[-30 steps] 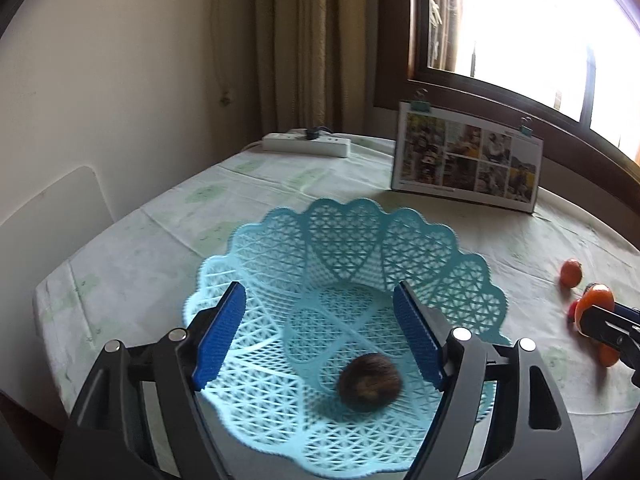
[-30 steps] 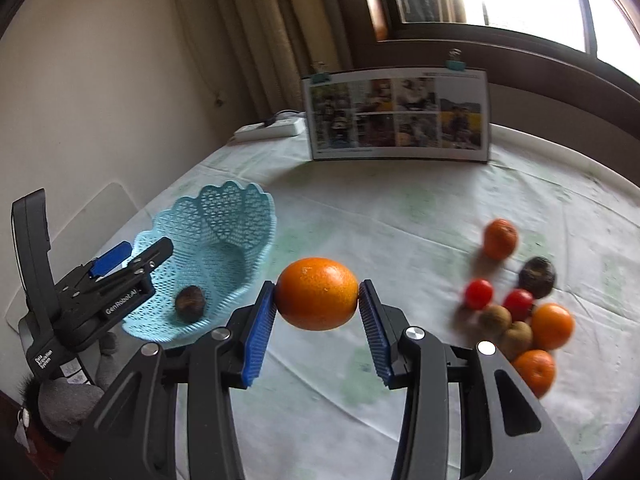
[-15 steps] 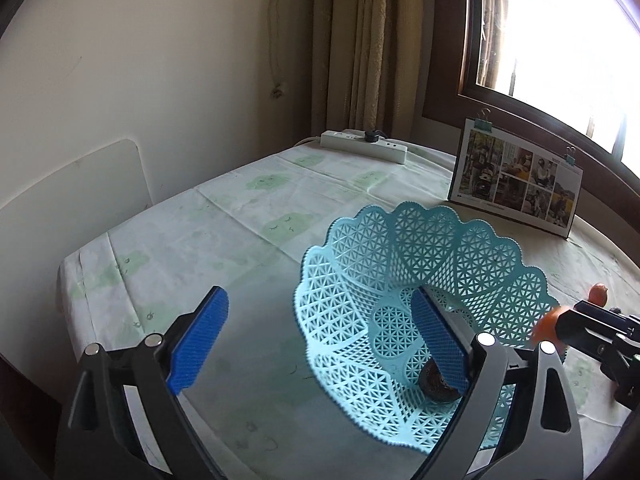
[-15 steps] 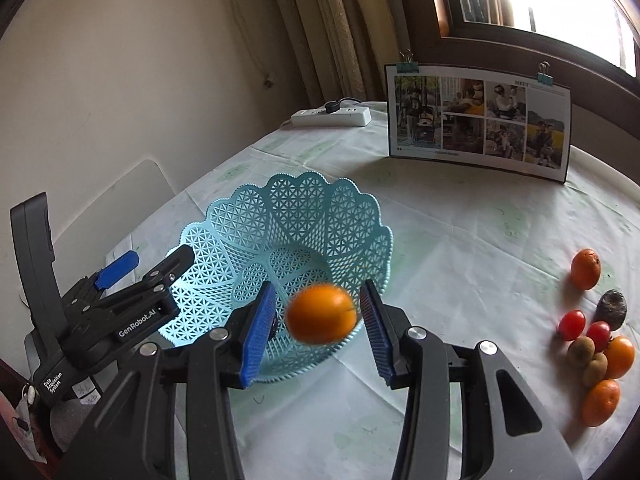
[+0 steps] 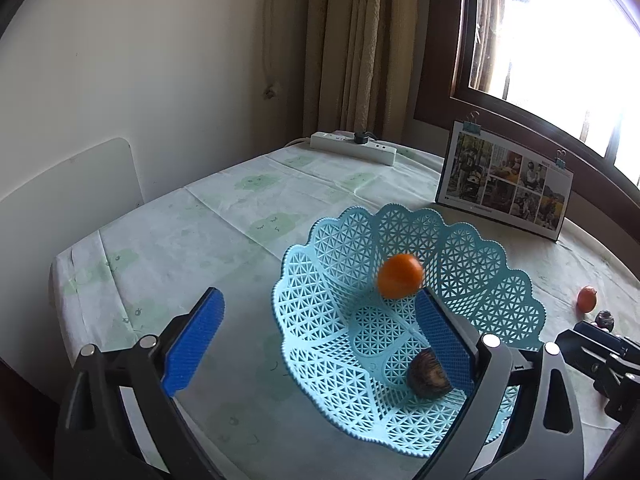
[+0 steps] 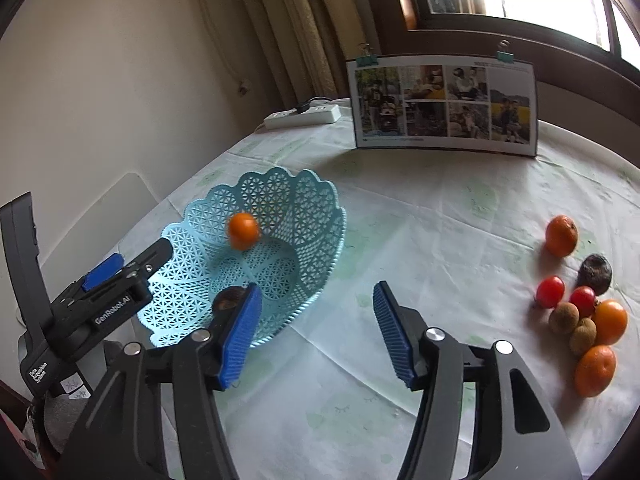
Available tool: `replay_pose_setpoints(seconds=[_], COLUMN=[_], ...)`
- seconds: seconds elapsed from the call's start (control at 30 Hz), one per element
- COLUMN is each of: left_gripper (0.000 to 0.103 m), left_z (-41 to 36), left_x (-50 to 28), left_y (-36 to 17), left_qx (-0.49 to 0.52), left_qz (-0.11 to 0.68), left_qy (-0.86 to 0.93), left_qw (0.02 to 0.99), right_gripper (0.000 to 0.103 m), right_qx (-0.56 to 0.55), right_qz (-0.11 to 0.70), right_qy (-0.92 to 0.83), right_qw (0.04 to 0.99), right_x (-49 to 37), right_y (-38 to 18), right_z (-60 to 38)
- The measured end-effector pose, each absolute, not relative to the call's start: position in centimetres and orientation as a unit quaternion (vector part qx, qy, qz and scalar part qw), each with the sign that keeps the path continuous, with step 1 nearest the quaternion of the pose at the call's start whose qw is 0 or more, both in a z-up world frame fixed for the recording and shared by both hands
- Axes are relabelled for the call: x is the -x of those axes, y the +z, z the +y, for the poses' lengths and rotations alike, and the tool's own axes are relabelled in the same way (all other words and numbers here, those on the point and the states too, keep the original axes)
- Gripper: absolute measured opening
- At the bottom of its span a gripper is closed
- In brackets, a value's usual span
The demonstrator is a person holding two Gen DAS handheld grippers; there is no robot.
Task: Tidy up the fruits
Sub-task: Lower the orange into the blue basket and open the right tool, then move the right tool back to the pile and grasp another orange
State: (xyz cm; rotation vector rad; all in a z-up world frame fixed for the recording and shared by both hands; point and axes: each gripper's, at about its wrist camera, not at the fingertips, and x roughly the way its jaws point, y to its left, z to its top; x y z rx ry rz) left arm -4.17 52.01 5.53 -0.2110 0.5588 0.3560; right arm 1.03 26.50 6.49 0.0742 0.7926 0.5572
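Left wrist view: left tool [image 5: 320, 344] spread wide, empty, its right pad inside the blue basket [image 5: 320, 320] at 4 o'clock. An orange [image 5: 400, 275], blurred, shows against the basket's inner wall at centre; whether it touches, can't tell. Dark brown fruit [image 5: 428, 372] lies on the basket floor beside that pad. Photo board [image 5: 504, 184] stands at 2 o'clock, power strip [image 5: 354, 146] at 12. Right wrist view: right tool [image 6: 316, 324] spread, empty, over the bench [image 6: 440, 220]. Basket at 10 o'clock, orange inside. Loose fruit pile [image 6: 580, 300] sits at 3 o'clock, well apart from the basket.
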Motion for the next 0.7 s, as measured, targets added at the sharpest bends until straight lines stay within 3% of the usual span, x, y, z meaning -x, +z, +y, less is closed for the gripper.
replay_pose_setpoints(seconds=[0.07, 0.7], left_gripper=[0.098, 0.100], left_z=[51.7, 45.4], left_x=[4.2, 3.2], left_y=[5.8, 7.2], left_qx=[0.102, 0.060], left_qz=[0.270, 0.265], left_qy=[0.174, 0.118], left_qw=[0.942, 0.955], right_gripper=[0.067, 0.069], right_qx=[-0.044, -0.084], right_qz=[0.380, 0.367], right_qy=[0.252, 0.113], right_qw=[0.889, 0.919], right_x=[-1.0, 0.0], right_y=[6.3, 5.3], right_z=[25.6, 13.3])
